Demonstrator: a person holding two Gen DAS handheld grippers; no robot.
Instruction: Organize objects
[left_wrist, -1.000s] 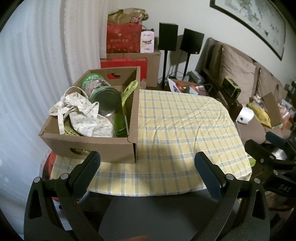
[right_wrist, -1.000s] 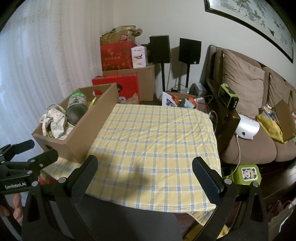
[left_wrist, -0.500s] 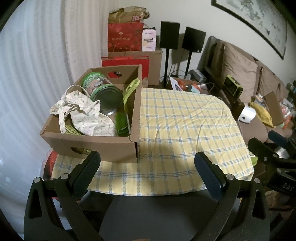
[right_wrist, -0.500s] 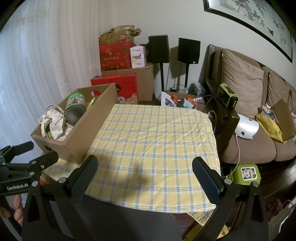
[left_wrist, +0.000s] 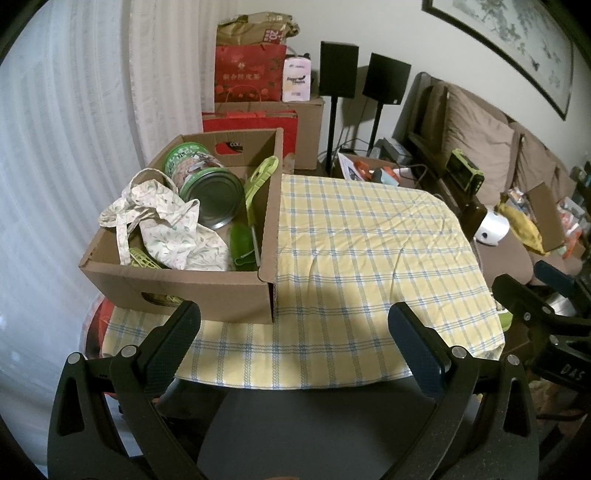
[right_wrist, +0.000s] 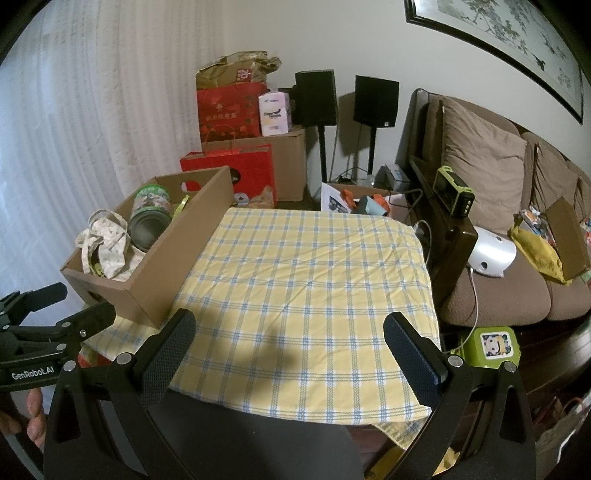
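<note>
A cardboard box (left_wrist: 192, 295) stands on the left side of a table with a yellow checked cloth (left_wrist: 362, 251). In it lie a green tin can (left_wrist: 207, 184) on its side, a floral cloth bag (left_wrist: 170, 225), a green plastic tool (left_wrist: 258, 177) and a green basket piece (left_wrist: 142, 260). The box also shows in the right wrist view (right_wrist: 162, 273). My left gripper (left_wrist: 293, 332) is open and empty, in front of the table's near edge. My right gripper (right_wrist: 288, 339) is open and empty over the near edge.
Red gift bags (left_wrist: 251, 74) and cartons are stacked behind the table. Two black speakers (left_wrist: 338, 70) stand on poles. A brown sofa (right_wrist: 498, 229) with cushions and clutter is on the right. A white curtain (left_wrist: 55, 147) hangs on the left.
Both grippers have drifted slightly; the view has shifted a little toward the table. Nothing on the table has moved and both grippers stay open.
</note>
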